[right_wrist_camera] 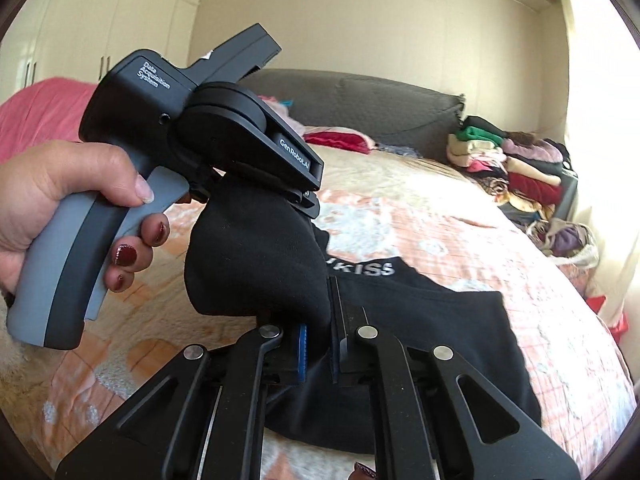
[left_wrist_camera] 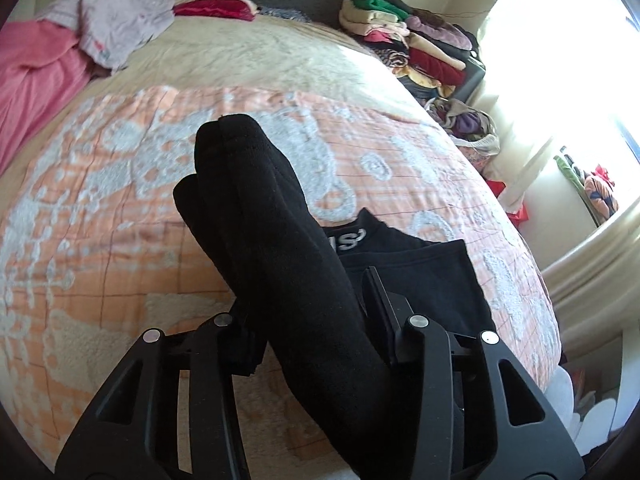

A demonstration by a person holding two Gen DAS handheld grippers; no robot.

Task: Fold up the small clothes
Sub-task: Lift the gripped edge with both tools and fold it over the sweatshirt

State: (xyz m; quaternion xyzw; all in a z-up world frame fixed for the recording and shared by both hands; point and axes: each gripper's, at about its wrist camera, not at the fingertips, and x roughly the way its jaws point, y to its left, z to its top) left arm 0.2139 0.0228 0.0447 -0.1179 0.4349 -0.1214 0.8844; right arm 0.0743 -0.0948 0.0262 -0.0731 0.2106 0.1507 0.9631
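Observation:
A pair of black socks (left_wrist_camera: pixel 260 216) is held above the bed. My left gripper (left_wrist_camera: pixel 308 320) is shut on one end of the socks, which stick out forward past its fingers. In the right wrist view my right gripper (right_wrist_camera: pixel 318 344) is shut on the other end of the socks (right_wrist_camera: pixel 256 264), and the left gripper's body (right_wrist_camera: pixel 200 128), held in a hand, sits just above them. A black garment with white lettering (right_wrist_camera: pixel 420 320) lies flat on the bed below; it also shows in the left wrist view (left_wrist_camera: pixel 432 272).
The bed has an orange and white patterned blanket (left_wrist_camera: pixel 120 200). Pink bedding (left_wrist_camera: pixel 36 76) and a pale crumpled garment (left_wrist_camera: pixel 116 20) lie far left. A stack of folded clothes (left_wrist_camera: pixel 408 36) sits at the far right by the grey headboard (right_wrist_camera: pixel 380 108). A bright window is right.

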